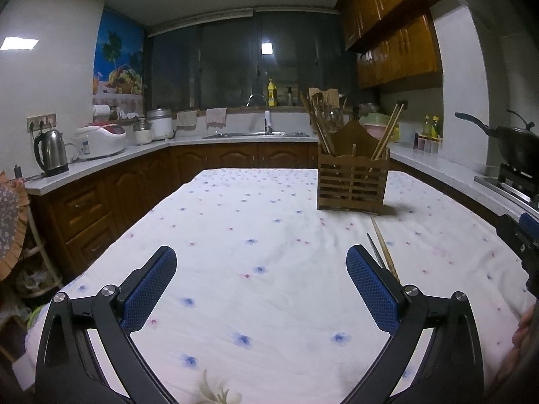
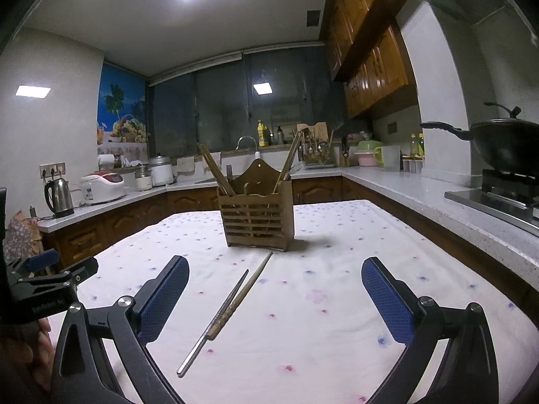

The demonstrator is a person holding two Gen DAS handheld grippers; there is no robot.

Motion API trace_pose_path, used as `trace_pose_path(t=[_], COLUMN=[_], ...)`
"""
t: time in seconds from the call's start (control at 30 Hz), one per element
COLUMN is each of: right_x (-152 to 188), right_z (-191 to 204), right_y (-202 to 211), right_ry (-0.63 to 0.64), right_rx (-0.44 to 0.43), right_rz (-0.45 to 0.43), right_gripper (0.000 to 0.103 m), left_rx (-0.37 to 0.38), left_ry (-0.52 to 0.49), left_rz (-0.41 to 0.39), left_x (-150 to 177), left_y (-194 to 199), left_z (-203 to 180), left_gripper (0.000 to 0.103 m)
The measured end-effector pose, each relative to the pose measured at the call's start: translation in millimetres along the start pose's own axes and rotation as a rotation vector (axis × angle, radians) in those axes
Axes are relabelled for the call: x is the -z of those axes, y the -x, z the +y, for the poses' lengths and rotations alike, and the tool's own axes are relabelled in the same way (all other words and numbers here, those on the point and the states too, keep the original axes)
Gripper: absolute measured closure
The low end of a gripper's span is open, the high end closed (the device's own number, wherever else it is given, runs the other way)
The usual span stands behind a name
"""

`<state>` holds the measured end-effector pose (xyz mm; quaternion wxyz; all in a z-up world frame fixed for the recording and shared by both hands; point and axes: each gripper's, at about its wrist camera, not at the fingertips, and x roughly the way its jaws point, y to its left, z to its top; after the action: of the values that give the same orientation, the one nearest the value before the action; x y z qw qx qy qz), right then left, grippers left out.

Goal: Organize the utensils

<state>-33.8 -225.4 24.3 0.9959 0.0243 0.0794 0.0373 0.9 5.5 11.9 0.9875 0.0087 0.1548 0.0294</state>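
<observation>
1. Hovering low over the table (image 2: 337,336), the right gripper (image 2: 274,299) has its jaws spread wide apart with nothing between the pads; the left gripper (image 1: 261,291) is likewise wide apart and empty.
2. Lying just ahead of the right jaws, toward their left pad, are two loose sticks side by side on the cloth: a metal chopstick (image 2: 215,323) and a wooden chopstick (image 2: 242,296), touching or nearly so along part of their length.
3. Their long axes run from near-left to far-right, with the far tips aimed at the holder, so the jaws would probably need to turn to close across the shafts instead of along them.
4. The right gripper looks the nearer hand: in the left wrist view the same pair lies outside and beyond the left gripper's right pad, not between the jaws.
5. Farther ahead, roughly centred on the right jaws, stands the slatted wooden utensil holder (image 2: 257,222), upright on the table.
6. It already holds chopsticks leaning out to the left and to the right, plus a fork (image 2: 229,172) near the left bundle; how it is divided inside cannot be told.
</observation>
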Motion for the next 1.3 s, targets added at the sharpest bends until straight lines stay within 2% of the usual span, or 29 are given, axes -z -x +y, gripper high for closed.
trace_pose_path(t=[0.2, 1.3], right_x=[-1.6, -3.9], right_z=[1.5, 4.4], right_y=[1.7, 5.8], right_ry=[0.001, 0.002], right_rx=[-0.003, -0.009], right_rz=[-0.005, -0.008], right_gripper=[0.0, 0.0], left_rx=[-0.001, 0.014], left_ry=[-0.025, -0.033], left_rz=[-0.026, -0.014], left_x=[-2.8, -6.0], left_y=[7.6, 9.6], left_z=[-5.4, -8.5], left_gripper=[0.0, 0.0])
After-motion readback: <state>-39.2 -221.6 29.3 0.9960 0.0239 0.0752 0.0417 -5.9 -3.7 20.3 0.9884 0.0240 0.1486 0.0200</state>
